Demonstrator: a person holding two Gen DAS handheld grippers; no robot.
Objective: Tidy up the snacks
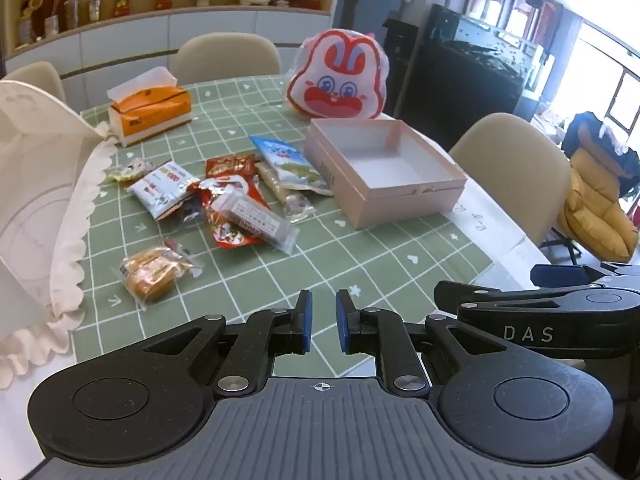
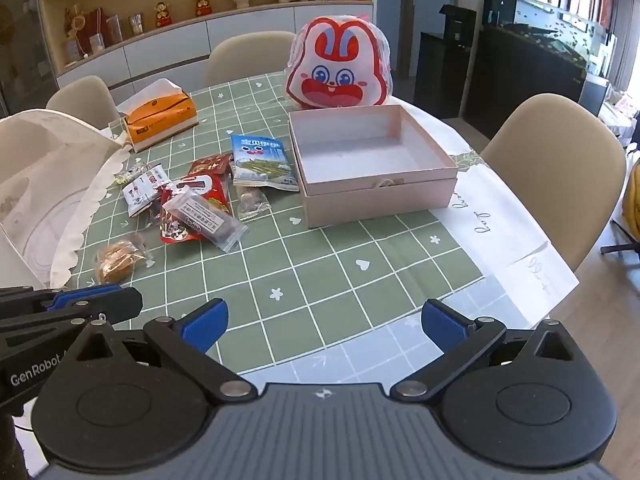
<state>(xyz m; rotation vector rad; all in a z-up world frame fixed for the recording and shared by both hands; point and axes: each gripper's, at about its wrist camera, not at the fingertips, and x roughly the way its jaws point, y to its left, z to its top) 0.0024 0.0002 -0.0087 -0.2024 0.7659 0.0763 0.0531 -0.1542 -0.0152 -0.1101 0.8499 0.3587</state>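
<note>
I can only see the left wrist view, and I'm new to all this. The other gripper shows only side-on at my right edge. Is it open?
Observer: Yes. The right gripper stands wide open over the green tablecloth, with nothing between its blue pads.
Operator: Is there anything on my own gripper that I can't see from here?
Observer: The left gripper has "GenRobot" printed on its side.

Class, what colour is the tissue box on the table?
Orange tissue box, clearest in the right wrist view.

Orange tissue box (image 1: 150, 110) on table; beige chairs (image 1: 228, 54) beyond.
</note>
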